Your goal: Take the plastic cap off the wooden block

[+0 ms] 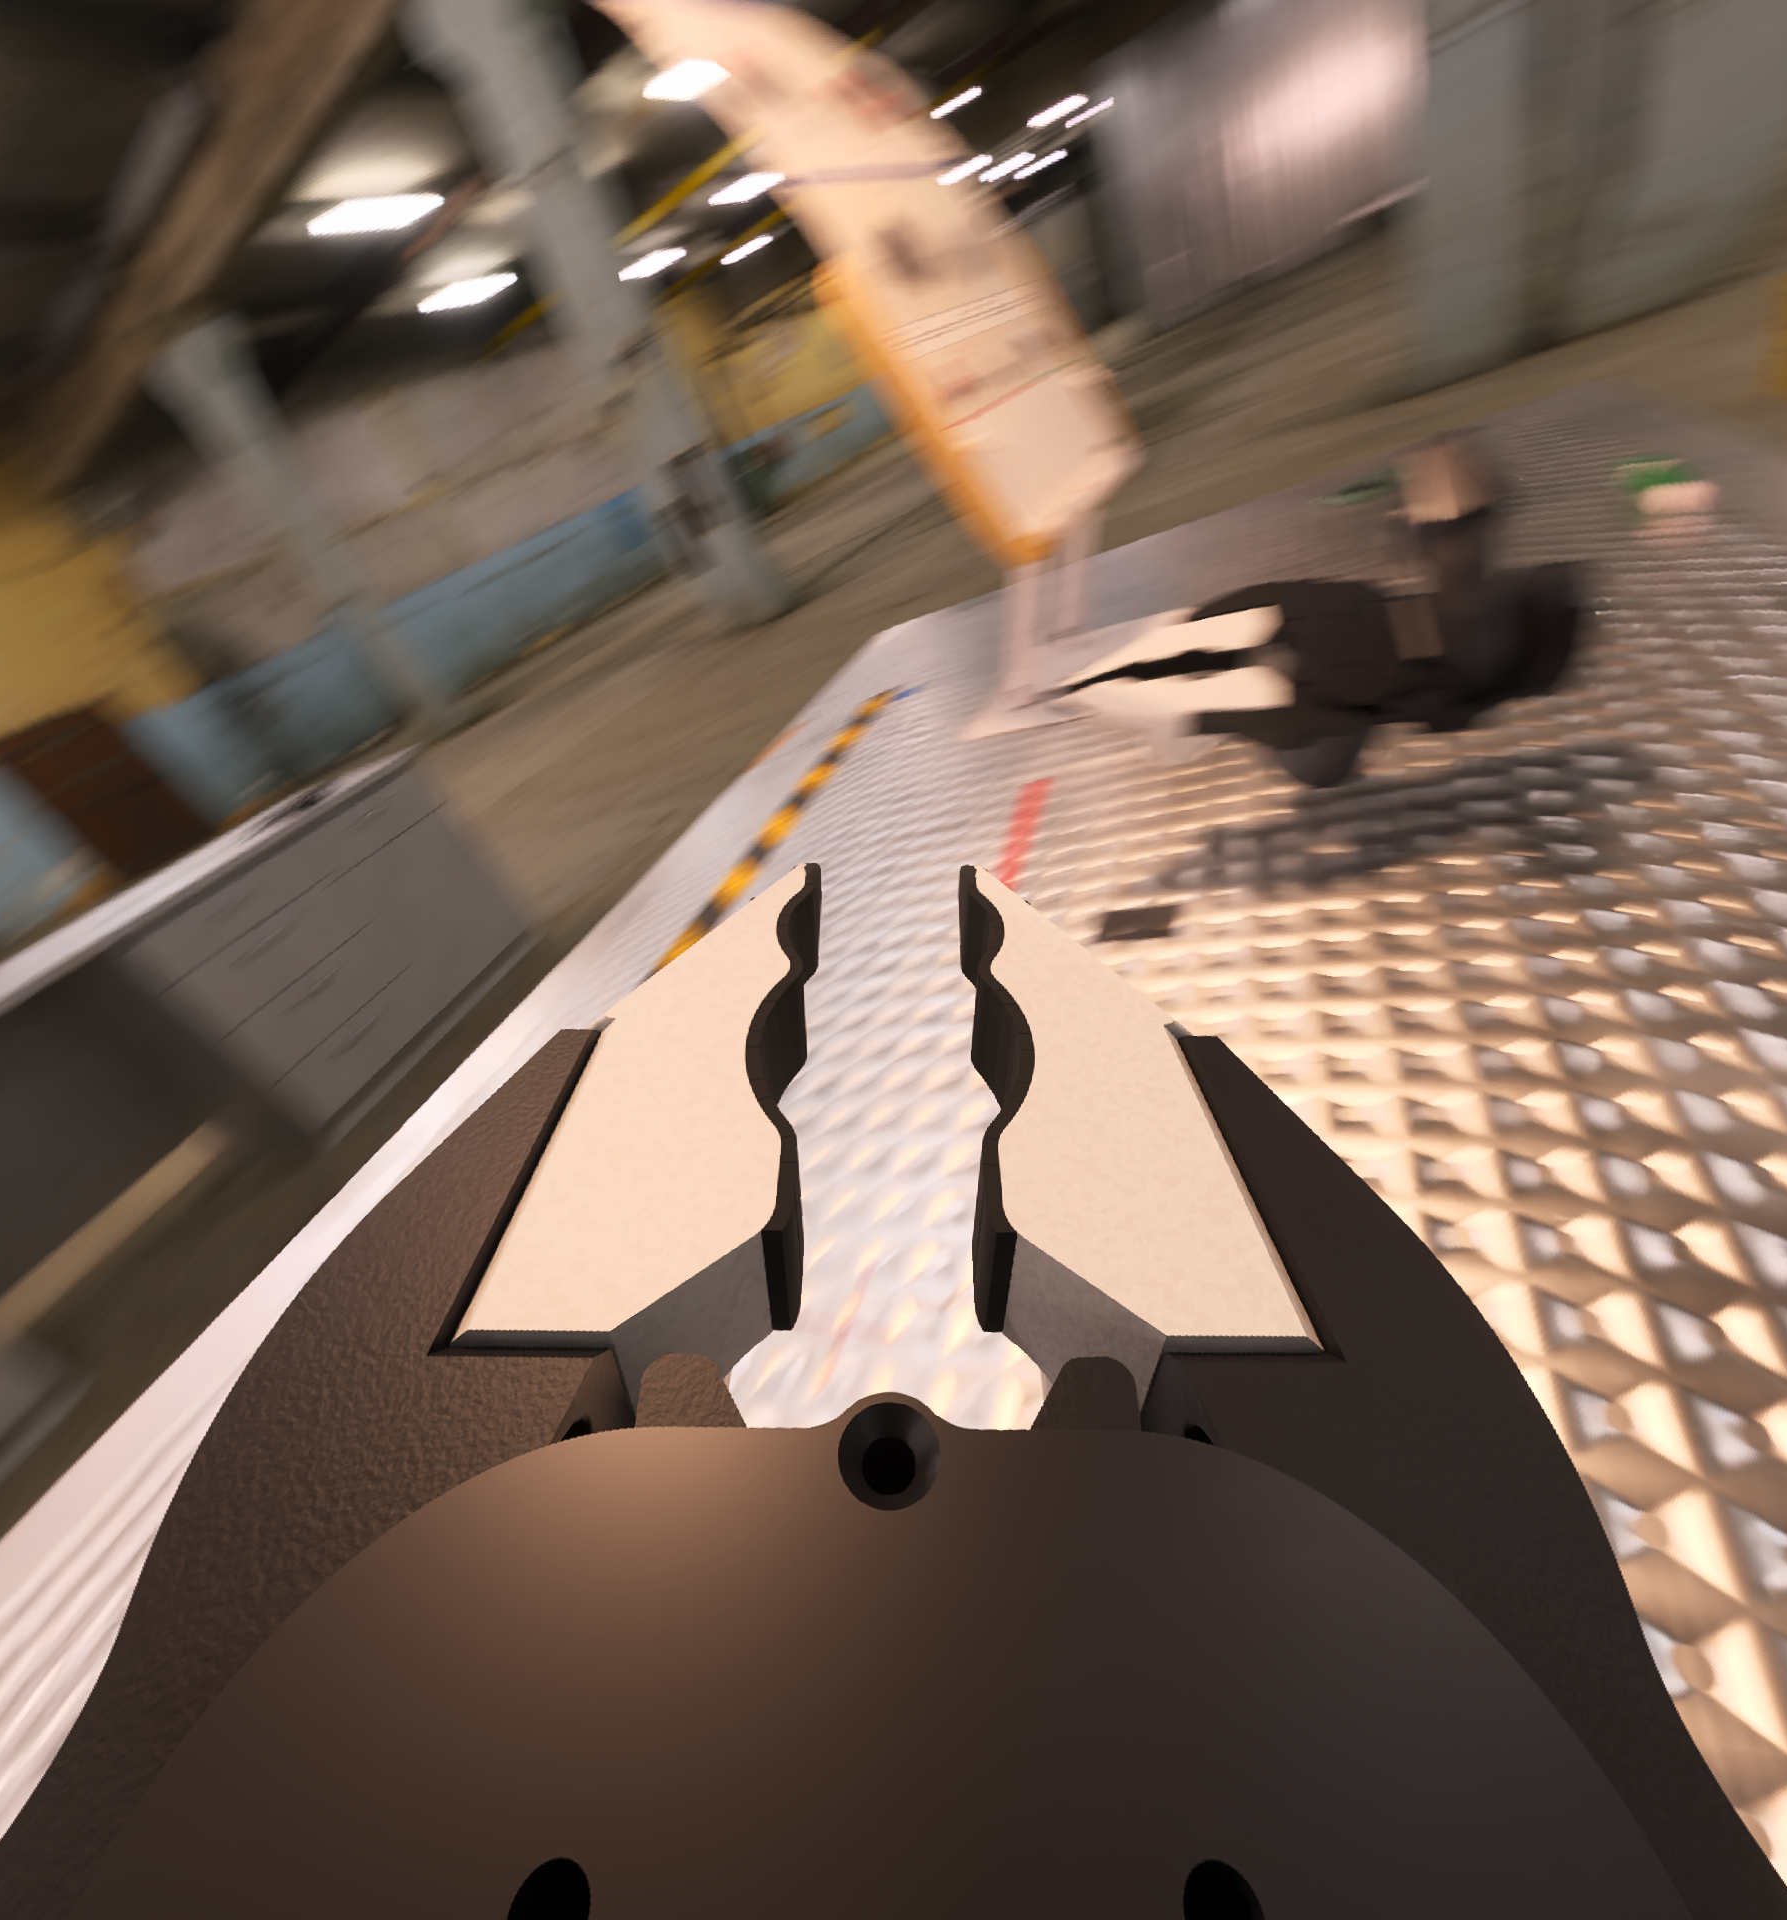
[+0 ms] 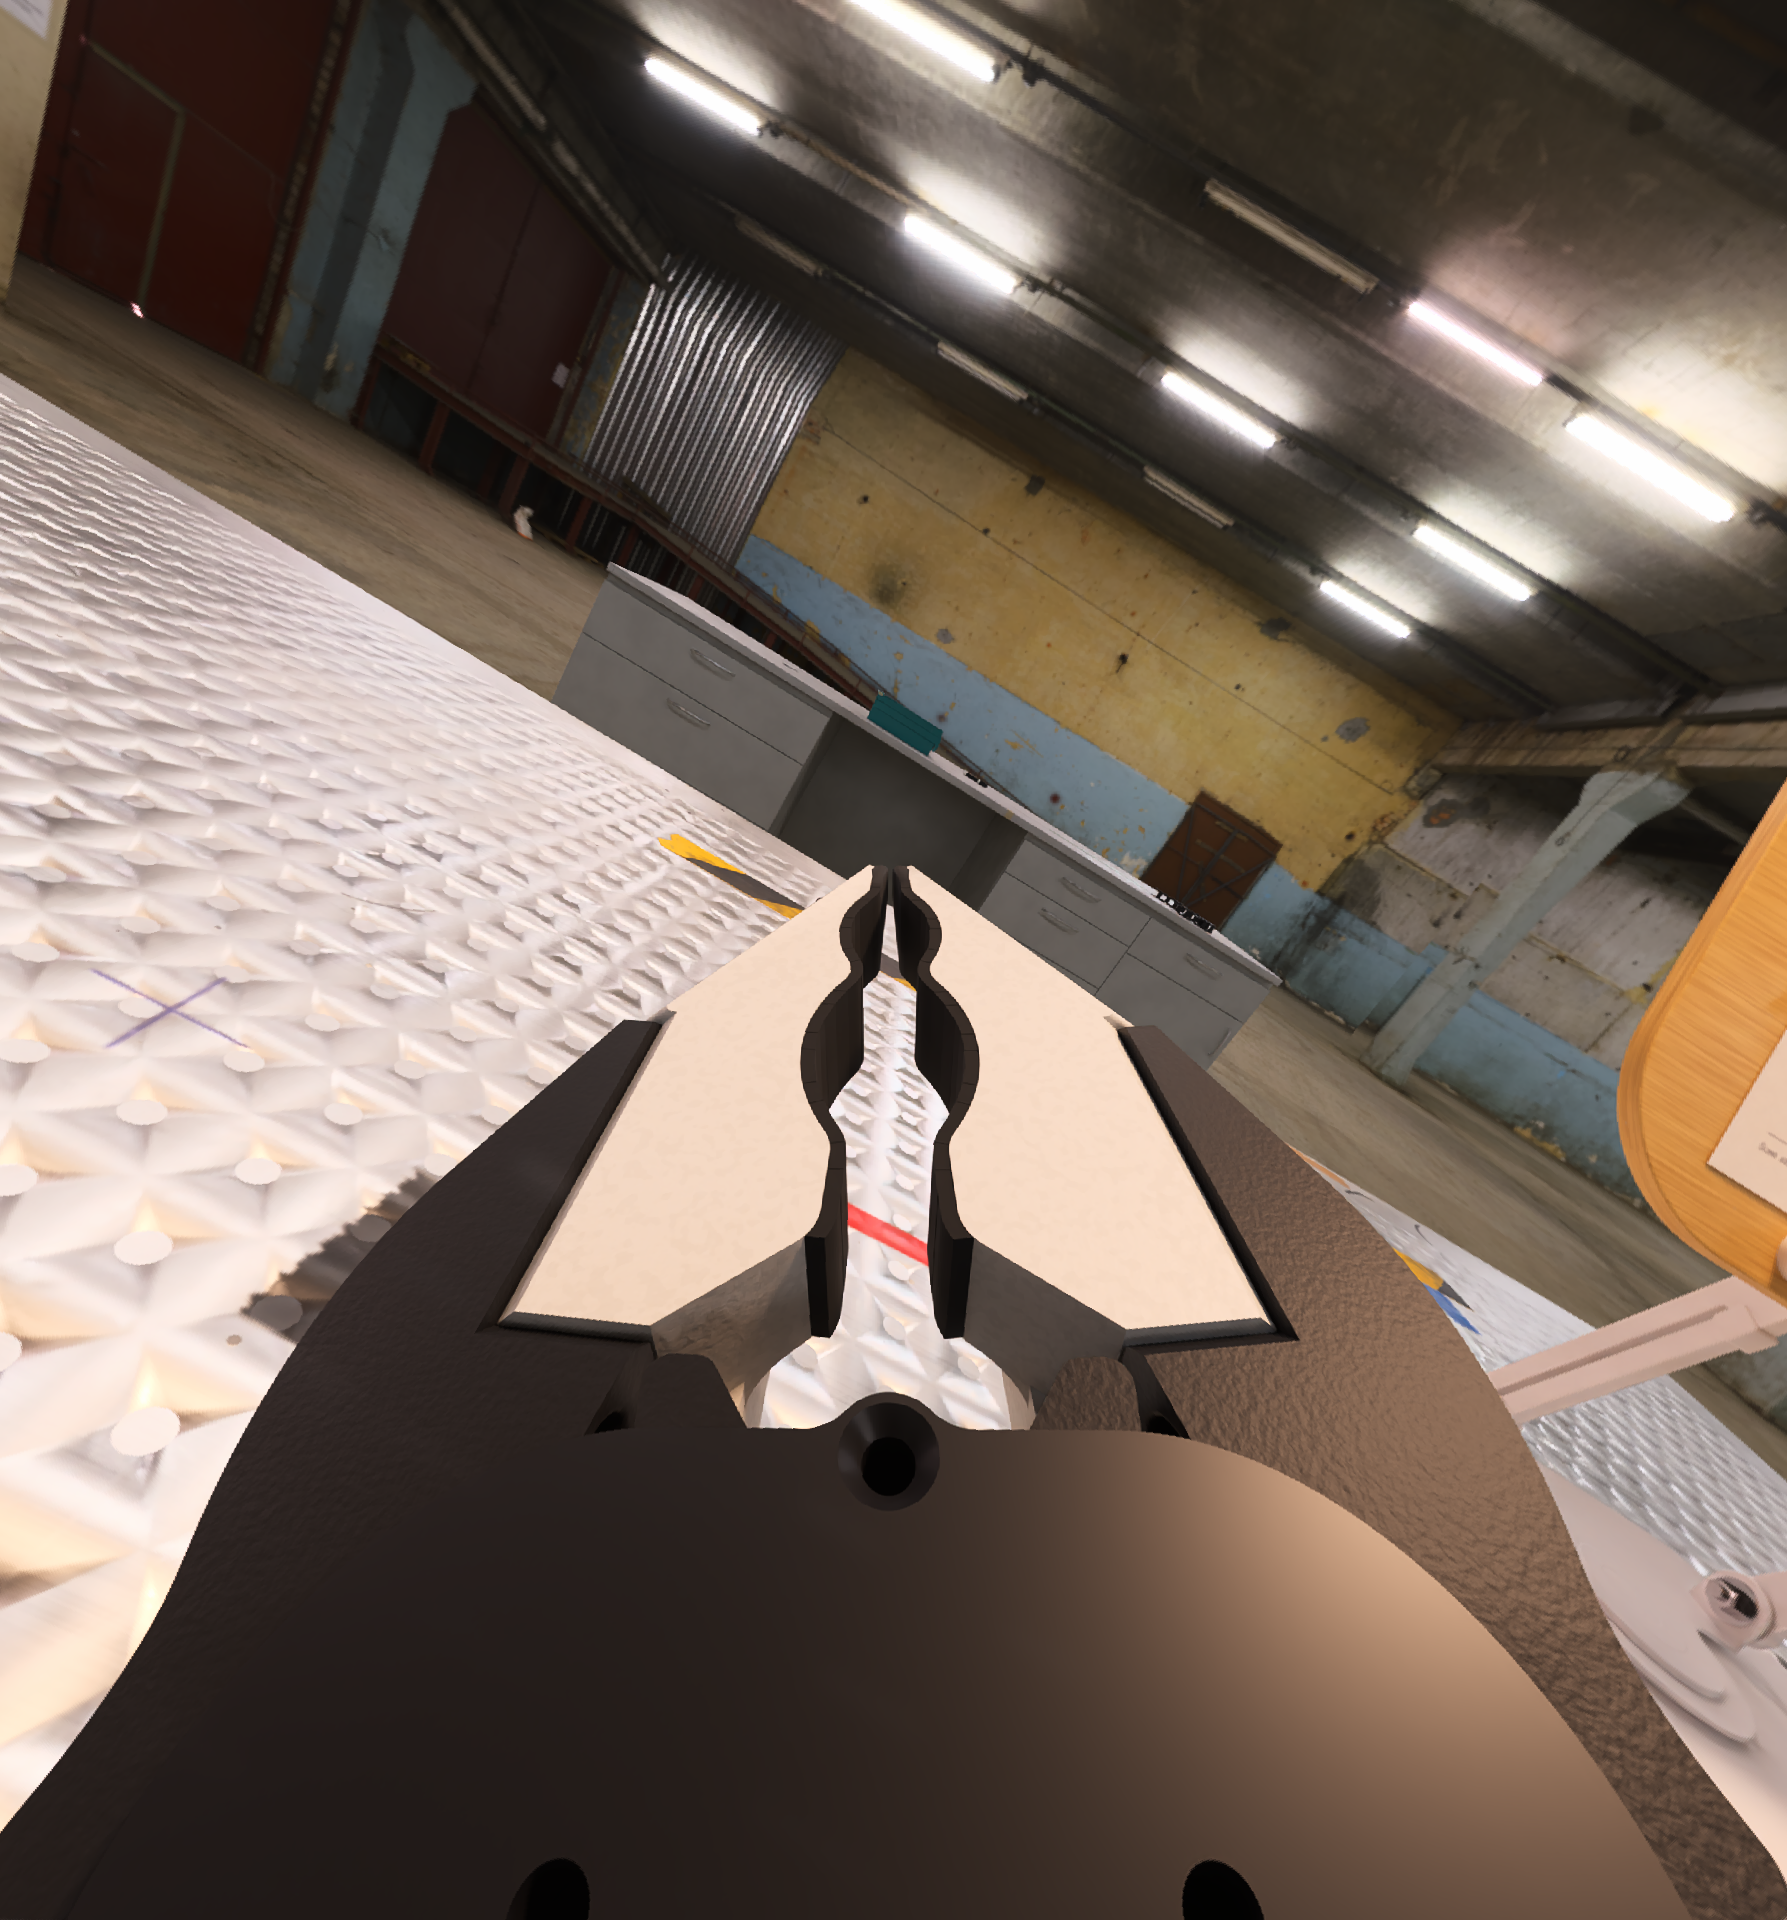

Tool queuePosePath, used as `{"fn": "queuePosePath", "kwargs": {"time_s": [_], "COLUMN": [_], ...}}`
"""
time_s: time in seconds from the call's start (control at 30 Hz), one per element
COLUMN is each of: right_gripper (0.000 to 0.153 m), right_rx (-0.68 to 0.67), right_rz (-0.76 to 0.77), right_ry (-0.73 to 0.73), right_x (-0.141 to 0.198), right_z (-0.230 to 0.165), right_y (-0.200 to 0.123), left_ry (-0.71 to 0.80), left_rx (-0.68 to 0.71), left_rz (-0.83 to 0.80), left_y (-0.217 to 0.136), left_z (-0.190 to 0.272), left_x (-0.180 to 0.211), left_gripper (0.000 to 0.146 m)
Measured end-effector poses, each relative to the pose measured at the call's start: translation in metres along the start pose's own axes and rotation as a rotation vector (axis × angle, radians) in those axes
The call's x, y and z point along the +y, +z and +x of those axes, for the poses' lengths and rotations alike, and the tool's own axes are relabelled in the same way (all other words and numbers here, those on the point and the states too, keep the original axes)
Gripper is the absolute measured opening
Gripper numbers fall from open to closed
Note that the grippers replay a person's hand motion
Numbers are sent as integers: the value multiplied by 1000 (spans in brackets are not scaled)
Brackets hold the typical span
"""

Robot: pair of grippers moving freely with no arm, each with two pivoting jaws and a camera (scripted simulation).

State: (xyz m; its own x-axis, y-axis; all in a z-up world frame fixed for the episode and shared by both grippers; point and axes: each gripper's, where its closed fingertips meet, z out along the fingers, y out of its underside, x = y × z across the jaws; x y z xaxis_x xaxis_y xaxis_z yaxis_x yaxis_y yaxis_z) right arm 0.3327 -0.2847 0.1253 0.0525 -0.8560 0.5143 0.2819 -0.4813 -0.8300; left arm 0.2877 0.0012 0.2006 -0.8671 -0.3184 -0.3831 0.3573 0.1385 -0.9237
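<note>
The left wrist view is blurred by motion. In it, a small green cap on a pale block (image 1: 1663,483) stands far off at the upper right of the metal table (image 1: 1491,1091). My left gripper (image 1: 889,883) is open and empty, low over the table near its left edge and far from the block. My right gripper (image 1: 1159,675) shows farther off in that view, lying low with its fingers pointing left. In the right wrist view my right gripper (image 2: 889,878) is shut with its tips touching and holds nothing. The cap and block are not in that view.
A wooden clipboard (image 2: 1720,1039) on a pale stand (image 2: 1699,1600) stands close to the right gripper; it also shows blurred in the left wrist view (image 1: 972,343). A red line (image 2: 889,1236) and yellow-black tape (image 1: 785,821) mark the embossed table (image 2: 245,831). Grey cabinets (image 2: 764,717) stand beyond.
</note>
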Motion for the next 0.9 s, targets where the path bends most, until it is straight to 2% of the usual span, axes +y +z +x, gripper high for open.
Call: {"fn": "queuePosePath", "kwargs": {"time_s": [0.07,0.1,0.13,0.23,0.3,0.47,0.53,0.6,0.73,0.9], "right_gripper": [1,1,1,1,1,0,0,0,0,0], "right_rx": [4,2,0,-2,1,9,10,11,21,17], "right_rz": [-6,-8,-9,-16,-22,-36,-39,-42,-56,-54], "right_ry": [10,13,14,6,0,-8,-10,-12,0,15], "right_x": [1,2,2,3,4,6,7,8,12,13], "right_z": [1,1,0,-1,-1,0,0,1,4,5], "right_y": [1,1,2,3,3,3,3,4,5,5], "left_ry": [-70,-105,-145,-374,-523,-650,-713,-715,-800,-920], "left_rx": [-252,-350,-392,-306,-221,-217,-208,-246,-260,-226], "left_rz": [-142,-247,-359,-672,-808,-1205,-1288,-1358,-1352,-1366], "left_y": [-29,-44,-56,-76,-80,-98,-101,-105,-101,-100], "left_z": [-58,-86,-109,-146,-161,-192,-198,-209,-218,-213], "left_x": [12,25,41,97,131,218,242,260,272,277], "left_gripper": [23,20,17,12,11,9,9,9,9,18]}}
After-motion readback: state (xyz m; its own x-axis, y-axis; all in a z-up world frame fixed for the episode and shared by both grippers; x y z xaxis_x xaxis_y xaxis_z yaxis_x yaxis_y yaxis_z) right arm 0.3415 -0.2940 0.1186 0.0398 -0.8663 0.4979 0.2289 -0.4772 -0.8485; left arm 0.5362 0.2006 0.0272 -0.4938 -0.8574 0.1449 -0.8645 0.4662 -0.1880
